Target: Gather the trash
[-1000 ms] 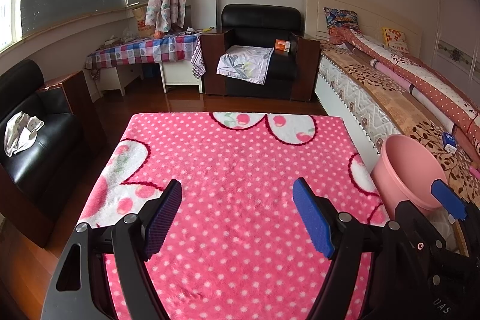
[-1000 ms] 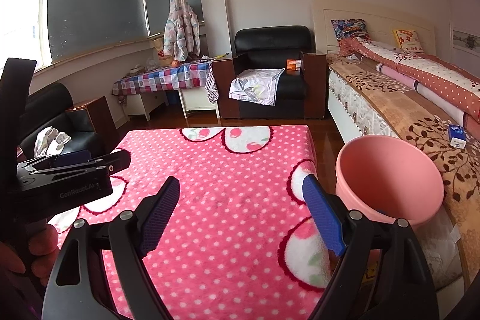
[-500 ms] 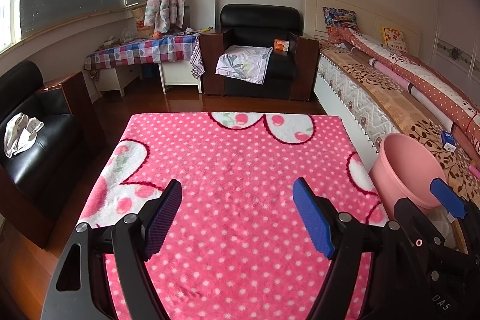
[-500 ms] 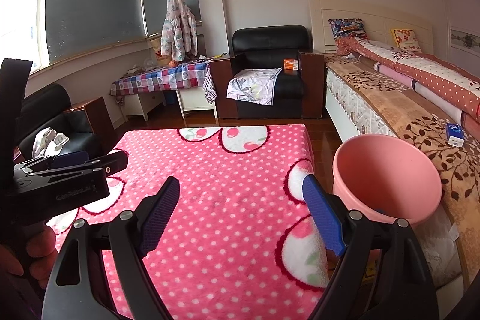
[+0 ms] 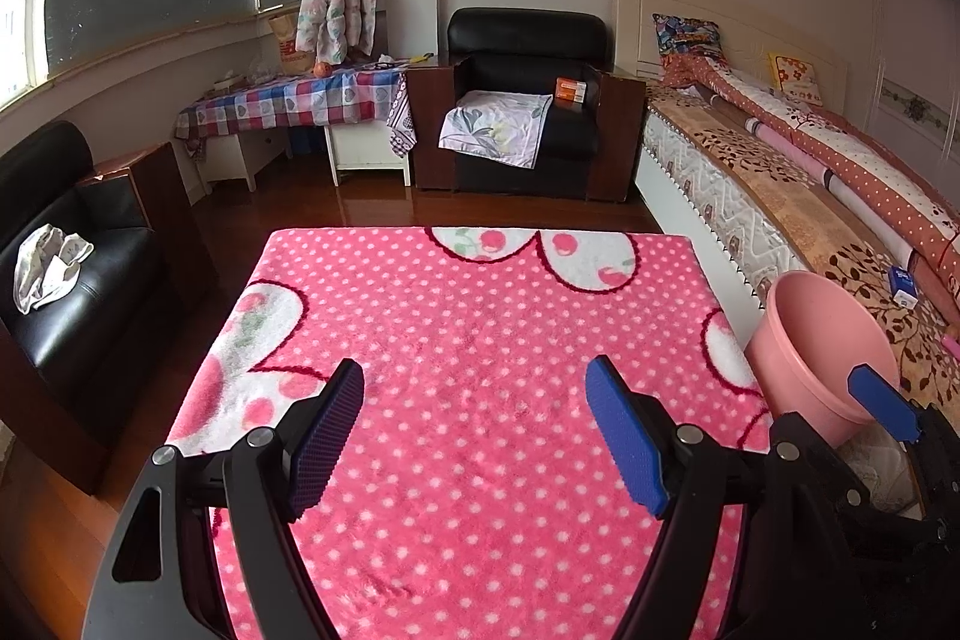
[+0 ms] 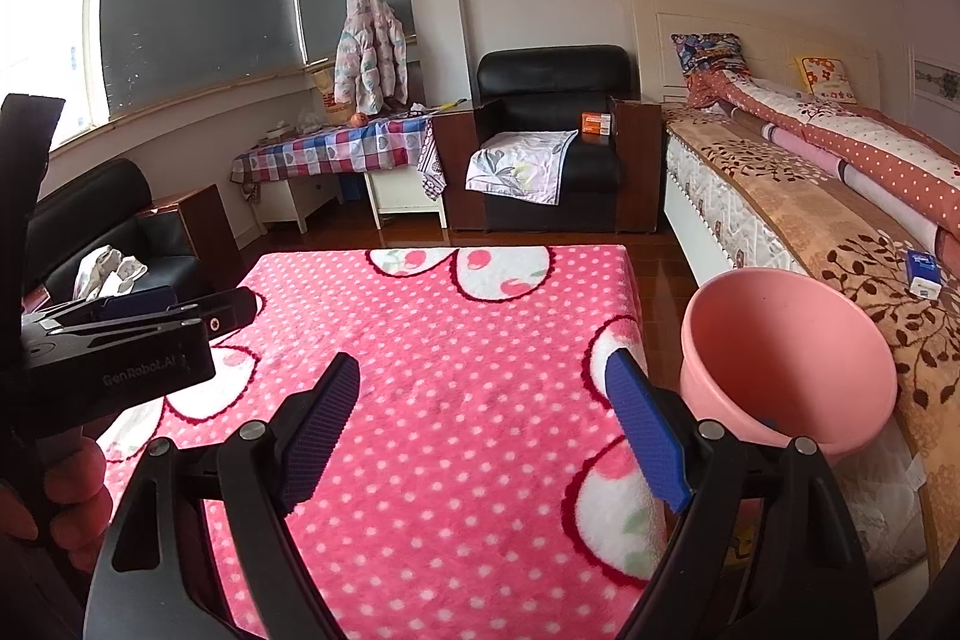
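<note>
A pink bucket (image 5: 822,352) stands at the right edge of the pink dotted blanket (image 5: 480,316), beside the bed; it also shows in the right wrist view (image 6: 786,352), with a small blue scrap inside near its front rim. My left gripper (image 5: 474,430) is open and empty above the blanket's near part. My right gripper (image 6: 483,430) is open and empty, close to the bucket's left side. The left gripper also shows at the left of the right wrist view (image 6: 138,334). No trash lies on the blanket.
A bed (image 6: 810,214) with a small blue box (image 6: 924,274) runs along the right. A black armchair (image 5: 528,112) with an orange box (image 5: 570,89) stands at the back. A black sofa (image 5: 66,274) with a crumpled cloth is at the left.
Both views have shifted very slightly; the bucket sits a little further left in each. Both grippers stay open and empty.
</note>
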Action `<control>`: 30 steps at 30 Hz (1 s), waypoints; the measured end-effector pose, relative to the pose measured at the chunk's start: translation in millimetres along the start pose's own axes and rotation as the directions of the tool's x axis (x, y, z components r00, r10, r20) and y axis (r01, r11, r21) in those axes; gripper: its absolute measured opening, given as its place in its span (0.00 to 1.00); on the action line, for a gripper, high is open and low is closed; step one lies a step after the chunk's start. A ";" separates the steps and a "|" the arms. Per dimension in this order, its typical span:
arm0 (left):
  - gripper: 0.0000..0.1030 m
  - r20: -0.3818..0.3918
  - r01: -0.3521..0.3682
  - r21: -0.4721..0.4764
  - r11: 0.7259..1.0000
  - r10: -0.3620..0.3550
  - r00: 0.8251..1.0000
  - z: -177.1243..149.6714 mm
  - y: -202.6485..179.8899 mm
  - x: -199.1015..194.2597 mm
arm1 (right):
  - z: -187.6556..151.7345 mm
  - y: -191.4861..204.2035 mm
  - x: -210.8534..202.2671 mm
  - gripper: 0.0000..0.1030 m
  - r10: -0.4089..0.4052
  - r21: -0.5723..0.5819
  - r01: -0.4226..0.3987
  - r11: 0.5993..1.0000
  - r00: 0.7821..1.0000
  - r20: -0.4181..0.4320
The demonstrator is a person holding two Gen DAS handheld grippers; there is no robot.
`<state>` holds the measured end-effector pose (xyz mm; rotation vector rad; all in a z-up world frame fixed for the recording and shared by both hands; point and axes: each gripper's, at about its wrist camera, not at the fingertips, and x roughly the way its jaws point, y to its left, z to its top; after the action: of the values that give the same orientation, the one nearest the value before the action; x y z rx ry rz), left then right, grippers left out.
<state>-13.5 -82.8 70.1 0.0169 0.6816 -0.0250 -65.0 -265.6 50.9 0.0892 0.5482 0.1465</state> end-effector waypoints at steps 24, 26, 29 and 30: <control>0.73 -0.112 -0.134 -0.142 0.981 0.119 0.987 14.6 75.0 82.8 | -50.0 112.6 128.9 0.82 0.322 -0.455 -0.581 0.675 0.786 -0.528; 0.73 -0.112 -0.142 -0.152 0.978 0.125 0.986 14.6 81.3 85.8 | -48.7 114.8 133.0 0.82 0.351 -0.429 -0.614 0.663 0.760 -0.547; 0.73 -0.111 -0.149 -0.161 0.976 0.132 0.985 14.5 89.1 88.0 | -47.8 112.3 137.1 0.84 0.373 -0.387 -0.636 0.668 0.736 -0.565; 0.73 -0.110 -0.151 -0.163 0.975 0.134 0.985 14.5 91.1 88.3 | -48.7 113.8 136.5 0.84 0.367 -0.396 -0.632 0.666 0.740 -0.563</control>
<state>66.8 6.4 26.4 -0.0984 0.7784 0.1738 11.5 -129.0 -46.4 -0.3979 0.9080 0.9165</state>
